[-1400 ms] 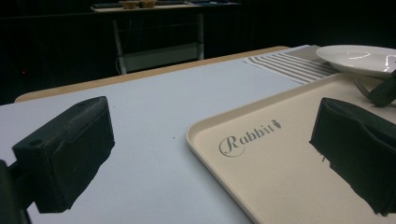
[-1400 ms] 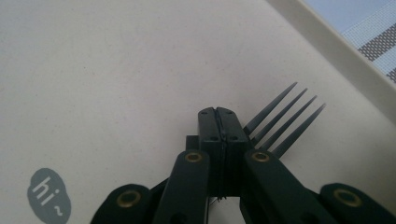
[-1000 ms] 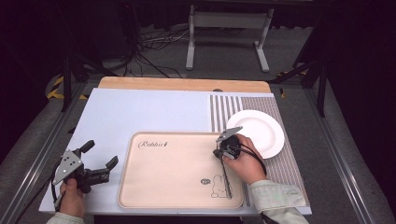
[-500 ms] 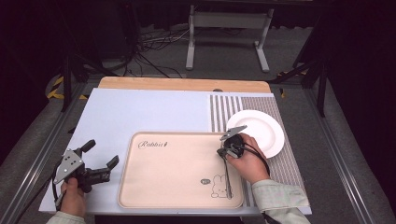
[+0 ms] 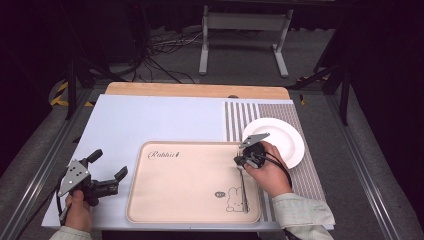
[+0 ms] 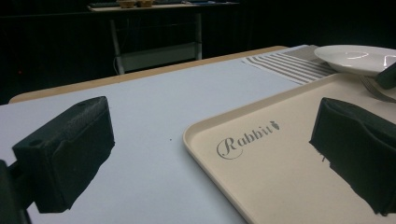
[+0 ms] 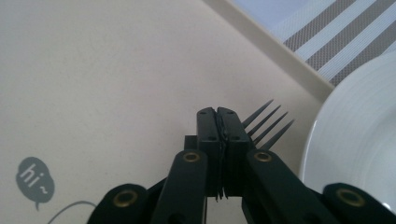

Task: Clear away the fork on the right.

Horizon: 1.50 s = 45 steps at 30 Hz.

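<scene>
A metal fork point(image 5: 244, 192) lies along the right side of a beige tray point(image 5: 190, 170) printed with "Rabbit" and a bunny. My right gripper point(image 5: 241, 162) is down on the fork's neck. In the right gripper view its jaws point(image 7: 218, 116) are pressed together, and the fork's tines point(image 7: 268, 122) stick out just beyond them, beside a white plate point(image 7: 359, 140). My left gripper point(image 5: 109, 163) is held open above the pale blue mat, left of the tray. Between its fingers point(image 6: 212, 154) there is nothing but the tray's corner point(image 6: 280, 177).
The white plate point(image 5: 282, 135) rests on a striped placemat point(image 5: 240, 120) right of the tray. A pale blue mat point(image 5: 150, 120) covers the table's left and middle. A wooden strip point(image 5: 195, 90) runs along the far edge, with a metal stand and cables on the floor beyond.
My right hand and gripper have shifted slightly right toward the plate. The left gripper has stayed where it was, still open.
</scene>
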### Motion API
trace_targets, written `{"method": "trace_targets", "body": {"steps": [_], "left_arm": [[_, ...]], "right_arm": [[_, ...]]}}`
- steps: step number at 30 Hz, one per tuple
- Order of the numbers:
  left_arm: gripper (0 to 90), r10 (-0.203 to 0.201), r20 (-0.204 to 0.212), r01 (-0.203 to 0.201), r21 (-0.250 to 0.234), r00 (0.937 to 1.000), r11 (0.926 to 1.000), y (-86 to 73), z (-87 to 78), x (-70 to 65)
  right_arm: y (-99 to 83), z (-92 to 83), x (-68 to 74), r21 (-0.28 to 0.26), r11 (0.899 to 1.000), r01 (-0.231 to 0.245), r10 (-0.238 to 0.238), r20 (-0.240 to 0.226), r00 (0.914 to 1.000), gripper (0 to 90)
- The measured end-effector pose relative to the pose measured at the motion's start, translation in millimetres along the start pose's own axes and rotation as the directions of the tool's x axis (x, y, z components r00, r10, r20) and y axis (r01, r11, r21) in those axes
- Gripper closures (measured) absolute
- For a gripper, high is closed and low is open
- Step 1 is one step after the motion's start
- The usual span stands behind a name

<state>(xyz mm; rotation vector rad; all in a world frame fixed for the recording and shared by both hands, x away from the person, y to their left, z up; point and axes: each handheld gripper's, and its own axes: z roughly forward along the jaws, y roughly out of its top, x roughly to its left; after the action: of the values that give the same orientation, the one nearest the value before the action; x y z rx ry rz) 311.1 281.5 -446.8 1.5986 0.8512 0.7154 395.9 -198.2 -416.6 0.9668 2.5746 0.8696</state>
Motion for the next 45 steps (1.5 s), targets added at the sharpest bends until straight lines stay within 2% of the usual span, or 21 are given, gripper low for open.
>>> {"method": "trace_targets", "body": {"steps": [3, 5, 6, 8, 9, 11, 15, 18, 19, 20, 21, 22, 23, 26, 29, 31, 32, 37, 38, 41, 45], "left_arm": [[0.3, 0.000, 0.000, 0.000, 0.000, 1.0000, 1.0000, 0.1, -0.2, 0.0], [0.3, 0.000, -0.001, 0.000, 0.000, 1.0000, 1.0000, 0.1, -0.2, 0.0], [0.3, -0.001, -0.001, 0.001, -0.002, 1.0000, 1.0000, 0.1, 0.1, 0.0], [0.3, 0.000, 0.000, 0.000, -0.003, 1.0000, 1.0000, 0.5, 0.4, 0.0], [0.3, 0.001, -0.001, -0.001, -0.003, 1.0000, 1.0000, 0.3, 0.6, -0.2], [0.3, -0.001, -0.001, 0.001, 0.000, 1.0000, 1.0000, -0.3, 0.7, -0.2], [0.3, 0.000, -0.001, 0.000, -0.001, 1.0000, 1.0000, 0.3, 0.0, -0.9], [0.3, 0.001, 0.000, -0.001, 0.000, 1.0000, 1.0000, 0.3, 0.0, -0.9], [0.3, 0.001, 0.001, -0.001, 0.001, 1.0000, 1.0000, 0.2, 0.0, -0.9], [0.3, 0.000, 0.000, 0.000, 0.001, 1.0000, 1.0000, 0.1, 0.0, -0.8], [0.3, -0.001, -0.001, 0.001, 0.000, 1.0000, 1.0000, 0.1, 0.1, -0.7], [0.3, -0.001, -0.001, 0.001, 0.000, 1.0000, 1.0000, 0.1, 0.1, -0.7], [0.3, -0.002, -0.002, 0.002, -0.001, 1.0000, 1.0000, 0.1, 0.0, -0.7], [0.3, -0.002, -0.001, 0.002, 0.001, 1.0000, 1.0000, 0.0, 0.1, -0.7], [0.3, -0.001, -0.002, 0.001, 0.001, 1.0000, 1.0000, -0.4, 0.7, -1.1], [0.3, 0.000, -0.002, 0.000, 0.001, 1.0000, 1.0000, -0.5, 0.8, -1.2], [0.3, -0.001, -0.001, 0.001, 0.001, 1.0000, 1.0000, -0.6, 0.8, -1.2], [0.3, -0.003, 0.000, 0.003, 0.004, 1.0000, 1.0000, -0.7, 0.3, -1.0], [0.3, -0.003, 0.000, 0.003, 0.004, 1.0000, 1.0000, -0.7, 0.2, -1.0], [0.3, -0.004, -0.002, 0.004, 0.004, 1.0000, 1.0000, -0.8, 0.0, -1.0], [0.3, -0.002, 0.005, 0.002, -0.004, 1.0000, 1.0000, -1.3, -1.0, -1.2]], "right_arm": [[4.5, -10.3, 2.1, -0.040, 0.999, 0.015, -0.015, 0.007, 0.9999, 81.3], [6.6, -16.5, 2.7, -0.079, 0.996, 0.037, -0.036, 0.010, 0.9993, 67.6], [6.6, -16.5, 2.7, -0.079, 0.996, 0.037, -0.036, 0.010, 0.9993, 67.6], [8.2, -22.0, 3.6, -0.139, 0.989, 0.057, -0.056, 0.009, 0.9984, 38.4], [8.7, -25.5, 4.7, -0.180, 0.982, 0.064, -0.065, 0.001, 0.9979, 28.2], [9.5, -30.8, 6.1, -0.222, 0.970, 0.103, -0.103, 0.012, 0.9946, 16.7], [9.3, -44.4, 7.8, -0.273, 0.951, 0.143, -0.140, 0.032, 0.9897, 13.5], [6.3, -54.3, 5.6, -0.312, 0.941, 0.134, -0.131, 0.032, 0.9909, 13.3], [6.3, -54.3, 5.6, -0.312, 0.941, 0.134, -0.131, 0.032, 0.9909, 13.3], [5.3, -56.5, 4.9, -0.324, 0.937, 0.134, -0.130, 0.033, 0.9910, 12.9], [1.4, -62.6, 2.8, -0.353, 0.927, 0.129, -0.125, 0.034, 0.9916, 12.8], [1.4, -62.6, 2.8, -0.353, 0.927, 0.129, -0.125, 0.034, 0.9916, 12.8], [-2.8, -67.4, 0.5, -0.375, 0.918, 0.126, -0.120, 0.039, 0.9919, 12.8], [-7.1, -70.9, -1.8, -0.393, 0.910, 0.130, -0.122, 0.043, 0.9915, 12.8], [-15.9, -77.0, -5.7, -0.434, 0.891, 0.131, -0.120, 0.054, 0.9913, 12.8], [-23.4, -81.0, -8.4, -0.471, 0.873, 0.128, -0.115, 0.056, 0.9918, 12.8], [-30.7, -84.0, -10.5, -0.496, 0.861, 0.117, -0.105, 0.052, 0.9931, 12.7], [-50.5, -90.2, -17.0, -0.542, 0.834, 0.106, -0.086, 0.062, 0.9944, 12.4], [-50.5, -90.2, -17.0, -0.542, 0.834, 0.106, -0.086, 0.062, 0.9944, 12.4], [-63.5, -93.5, -21.4, -0.565, 0.820, 0.094, -0.071, 0.063, 0.9955, 12.1], [-78.7, -96.6, -26.0, -0.581, 0.810, 0.076, -0.047, 0.065, 0.9968, 10.9]]}}
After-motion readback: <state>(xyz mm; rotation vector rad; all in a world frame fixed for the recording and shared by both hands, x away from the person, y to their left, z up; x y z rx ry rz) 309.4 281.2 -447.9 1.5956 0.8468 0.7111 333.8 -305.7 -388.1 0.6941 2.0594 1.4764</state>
